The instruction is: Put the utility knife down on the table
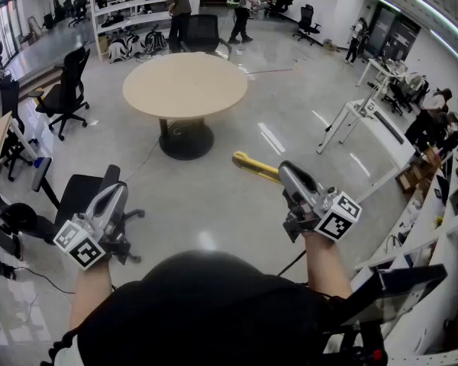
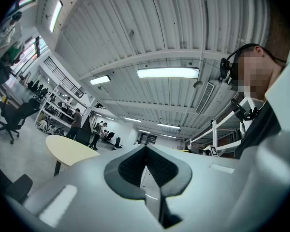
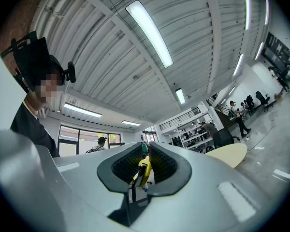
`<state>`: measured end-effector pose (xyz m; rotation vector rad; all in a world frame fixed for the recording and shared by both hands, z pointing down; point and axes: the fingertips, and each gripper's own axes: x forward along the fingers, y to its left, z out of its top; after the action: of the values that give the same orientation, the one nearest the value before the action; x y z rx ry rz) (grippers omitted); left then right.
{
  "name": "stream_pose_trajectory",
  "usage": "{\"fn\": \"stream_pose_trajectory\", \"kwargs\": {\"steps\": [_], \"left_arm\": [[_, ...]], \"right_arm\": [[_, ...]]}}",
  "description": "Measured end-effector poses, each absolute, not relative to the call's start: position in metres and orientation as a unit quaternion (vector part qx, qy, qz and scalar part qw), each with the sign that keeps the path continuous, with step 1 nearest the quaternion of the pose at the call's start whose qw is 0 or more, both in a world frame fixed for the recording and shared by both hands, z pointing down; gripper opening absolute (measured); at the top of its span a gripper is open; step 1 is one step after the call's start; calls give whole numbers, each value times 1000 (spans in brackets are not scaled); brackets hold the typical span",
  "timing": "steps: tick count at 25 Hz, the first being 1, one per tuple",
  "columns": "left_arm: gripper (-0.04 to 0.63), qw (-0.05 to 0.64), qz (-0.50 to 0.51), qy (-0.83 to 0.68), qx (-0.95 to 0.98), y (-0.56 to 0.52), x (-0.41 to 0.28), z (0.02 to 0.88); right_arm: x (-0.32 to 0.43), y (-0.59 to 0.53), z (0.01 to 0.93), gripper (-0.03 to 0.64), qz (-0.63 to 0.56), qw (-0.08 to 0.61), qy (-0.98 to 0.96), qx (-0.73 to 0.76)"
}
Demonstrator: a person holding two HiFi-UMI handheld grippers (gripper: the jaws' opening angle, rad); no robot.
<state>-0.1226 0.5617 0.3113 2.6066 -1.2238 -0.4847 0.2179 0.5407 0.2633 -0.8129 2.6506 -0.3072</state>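
A yellow utility knife point(image 1: 255, 166) sticks out to the upper left from my right gripper point(image 1: 285, 171), which is shut on its handle and held above the floor. In the right gripper view, the yellow knife point(image 3: 144, 170) is pinched between the dark ribbed pads point(image 3: 165, 164). My left gripper point(image 1: 120, 191) hangs at the lower left, shut with nothing in it. Seen from the left gripper view, its pads point(image 2: 130, 166) meet with only a thin seam between them. A round beige table point(image 1: 185, 85) on a black pedestal stands ahead across the grey floor, also seen as table point(image 2: 70, 149) and table point(image 3: 227, 154).
Black office chairs point(image 1: 65, 90) stand at the left, one chair point(image 1: 80, 193) close by my left gripper. White desks point(image 1: 370, 117) run along the right side. Several people point(image 1: 177, 6) stand by shelves at the back.
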Motion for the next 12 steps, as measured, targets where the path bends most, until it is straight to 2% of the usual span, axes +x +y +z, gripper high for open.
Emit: {"fn": "stream_pose_trajectory", "kwargs": {"steps": [12], "left_arm": [[0, 109, -154, -412, 891, 560, -103, 310]], "right_arm": [[235, 539, 267, 64, -121, 188, 934, -279]]}}
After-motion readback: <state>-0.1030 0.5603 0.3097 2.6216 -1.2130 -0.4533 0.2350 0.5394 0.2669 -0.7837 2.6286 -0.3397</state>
